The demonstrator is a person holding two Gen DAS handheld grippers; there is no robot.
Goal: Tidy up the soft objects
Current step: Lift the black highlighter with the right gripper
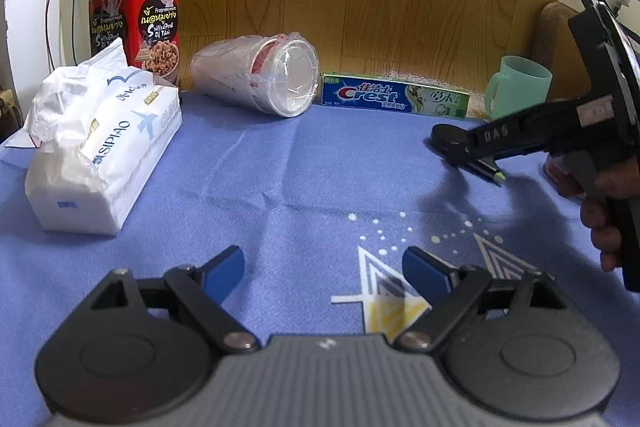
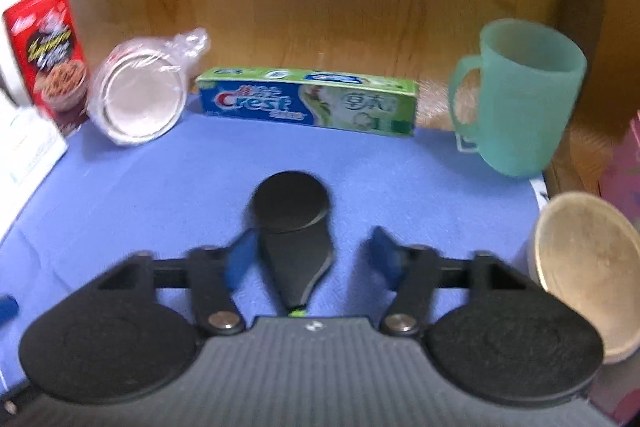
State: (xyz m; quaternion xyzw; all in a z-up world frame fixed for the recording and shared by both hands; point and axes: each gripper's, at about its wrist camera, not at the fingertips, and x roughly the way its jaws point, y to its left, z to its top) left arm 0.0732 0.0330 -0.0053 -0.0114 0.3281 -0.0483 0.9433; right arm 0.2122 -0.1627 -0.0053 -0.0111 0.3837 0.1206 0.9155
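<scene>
At the far left of the blue-clothed surface (image 1: pixel 304 187) lay the tissue pack (image 1: pixel 100 151), its wrapper crumpled and open at one end, with the red snack tin (image 1: pixel 140 15) standing upright just behind it. As the softest thing in view it was probably one of the objects to be organized, and it looked untouched, well apart from both tools. Next along the back edge lay the sleeve of disposable cups (image 1: pixel 260 77) on its side in its plastic bag, then the Crest toothpaste box (image 1: pixel 394 95) lying flat against the wooden panel, then the green mug (image 2: pixel 520 95) standing upright. The left hand-held gripper (image 1: pixel 323 269) hovered over bare cloth with its blue pads spread wide and nothing between them. To the right, the right hand-held gripper (image 2: pixel 312 259) was also wide, and it straddled a flat black paddle-shaped object (image 2: pixel 294 239) lying on the cloth; the object sat between the pads, close to the left one, though blur made contact impossible to tell. At the far right edge a pale wooden bowl (image 2: pixel 588 275) was tipped on its side. Judging by this layout, the task appeared barely begun: nothing was gathered or stacked, no soft item was held, and the grouping of the tissue pack and bagged cups seemingly remained to be done.
</scene>
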